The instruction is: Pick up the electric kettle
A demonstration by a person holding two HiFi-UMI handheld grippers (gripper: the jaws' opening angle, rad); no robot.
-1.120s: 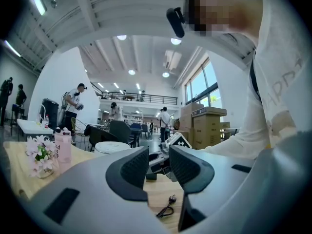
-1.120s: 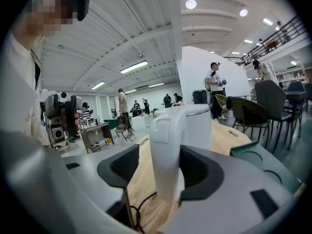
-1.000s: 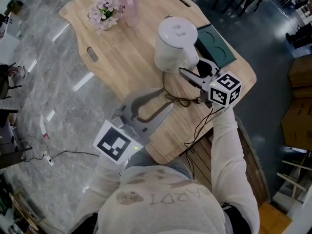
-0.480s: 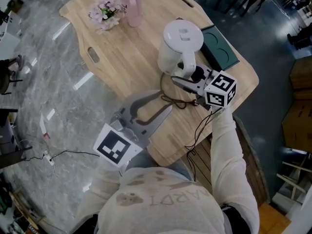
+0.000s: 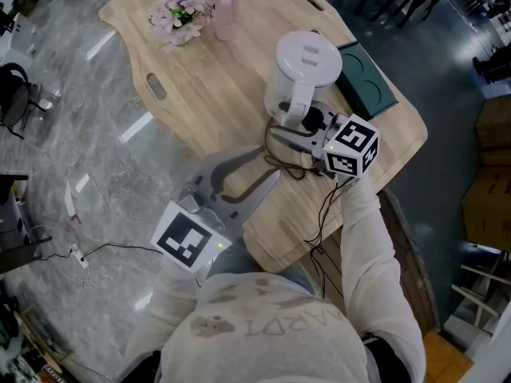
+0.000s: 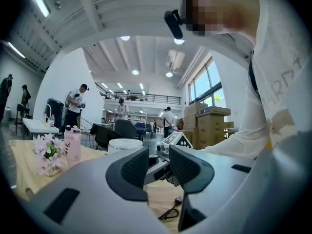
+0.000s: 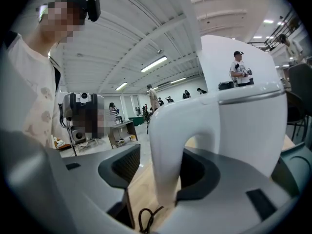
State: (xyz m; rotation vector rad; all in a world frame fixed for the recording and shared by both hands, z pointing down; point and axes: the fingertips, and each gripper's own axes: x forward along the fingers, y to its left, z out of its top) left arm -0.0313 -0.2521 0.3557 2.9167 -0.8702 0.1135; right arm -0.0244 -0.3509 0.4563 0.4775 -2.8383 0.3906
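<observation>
Two grippers are in view, but only one is at work. The right gripper [image 5: 289, 128] comes in low from the near edge of the wooden table [image 5: 200, 94], so that its jaws straddle the handle [image 7: 168, 145] of the white kettle [image 5: 307, 66]. The kettle stands upright on the table, just beside a dark green tray [image 5: 369, 78]. The right jaws are apart, not clamped — the handle sits close against one pad with a clear gap to the other. The side-on approach makes sense, since the loop handle looks like the one part narrow enough to pinch.

The left gripper [image 5: 267, 164] hangs over the table edge with its jaws spread and nothing between them, probably so as not to crowd the grasp. A black cord [image 5: 291, 166] lies looped on the wood under the right gripper — whether it joins the kettle I cannot tell, but it might snag on a lift. Flowers [image 5: 180, 14] and a pink bottle [image 5: 226, 6] stand well apart at the far end. The next move, I judge, is to close on the handle.
</observation>
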